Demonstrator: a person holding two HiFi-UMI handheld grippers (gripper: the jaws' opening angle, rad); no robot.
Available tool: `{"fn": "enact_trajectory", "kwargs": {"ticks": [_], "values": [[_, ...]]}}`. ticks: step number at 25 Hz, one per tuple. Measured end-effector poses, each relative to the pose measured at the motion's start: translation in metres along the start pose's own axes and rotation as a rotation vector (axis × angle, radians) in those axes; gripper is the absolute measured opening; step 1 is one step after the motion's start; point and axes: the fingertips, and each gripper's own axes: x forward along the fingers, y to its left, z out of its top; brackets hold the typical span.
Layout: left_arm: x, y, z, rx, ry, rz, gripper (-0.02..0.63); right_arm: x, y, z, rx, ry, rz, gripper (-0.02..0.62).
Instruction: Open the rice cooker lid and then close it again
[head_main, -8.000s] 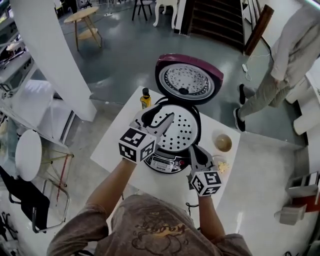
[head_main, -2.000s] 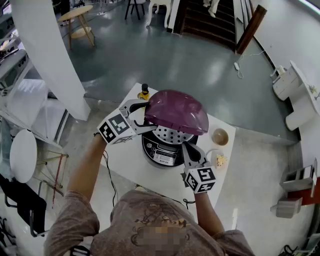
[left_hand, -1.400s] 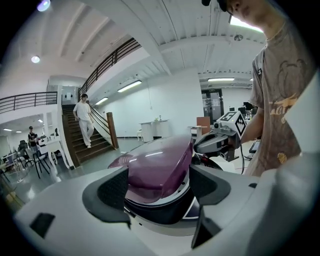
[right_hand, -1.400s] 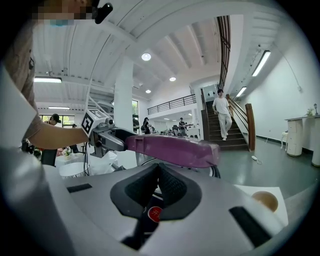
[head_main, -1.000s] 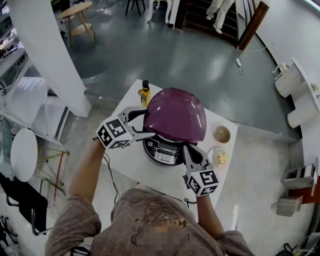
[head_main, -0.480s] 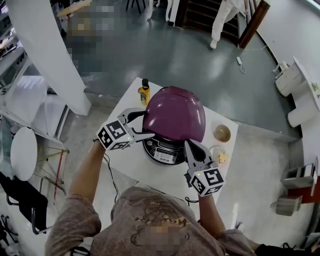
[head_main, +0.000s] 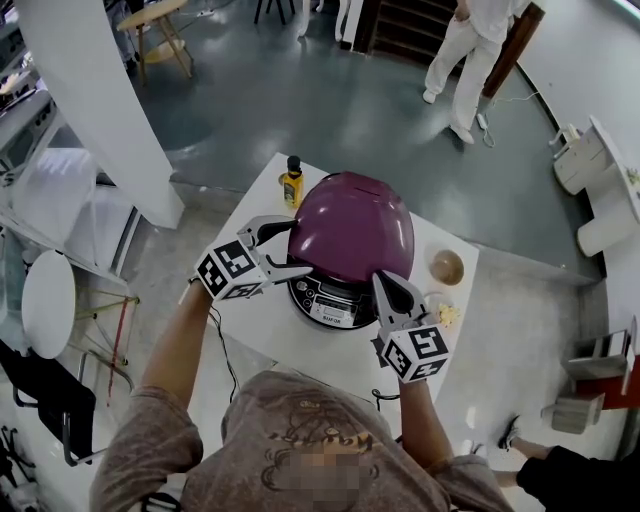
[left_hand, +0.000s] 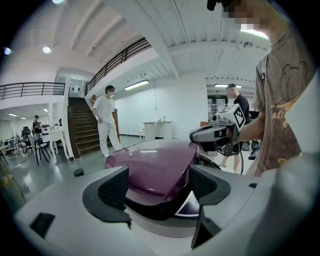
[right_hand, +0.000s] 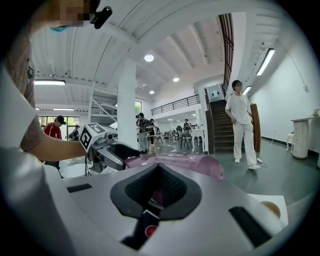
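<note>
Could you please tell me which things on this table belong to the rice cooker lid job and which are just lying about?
Part of the job: rice cooker; purple lid; left hand-held gripper, open by the lid's edge; right hand-held gripper, shut at the front.

Just lying about: yellow bottle; bowl; yellow food beside the bowl.

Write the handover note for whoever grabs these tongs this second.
Left tongs: open, empty, beside the purple lid's left side.
Right tongs: shut, empty, tips at the lid's front edge.
Rice cooker sits on the white table, lid down over it.
Done: lid was open seconds ago, now lowered.
Left: latch can't be confirmed; probably press the front, then withdraw.
</note>
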Motion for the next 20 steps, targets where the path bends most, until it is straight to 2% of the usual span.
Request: {"fn": "enact_trajectory", "kwargs": {"ticks": [4, 8, 14, 16, 18, 20], "values": [[-0.003, 0.0, 0.002, -0.035, -0.034, 0.005, 0.371, 0.0, 0.0, 0.0, 0.0, -0.004, 0.011, 0.003], [-0.01, -0.005, 0.011, -0.092, -0.084, -0.029, 0.37, 0.0, -0.001, 0.003, 0.002, -0.014, 0.015, 0.002], [-0.015, -0.014, 0.035, -0.13, -0.179, -0.031, 0.367, 0.001, -0.001, 0.003, 0.014, -0.017, 0.021, 0.002], [-0.01, -0.017, 0.038, -0.113, -0.161, -0.006, 0.355, 0.001, -0.001, 0.003, 0.013, -0.014, 0.027, 0.002], [-0.004, -0.022, 0.035, -0.075, -0.119, 0.018, 0.274, 0.001, -0.001, 0.002, 0.013, -0.011, 0.033, 0.002], [0.003, -0.027, 0.032, -0.055, -0.091, 0.029, 0.258, 0.0, -0.001, 0.001, 0.009, -0.009, 0.036, 0.002]]}}
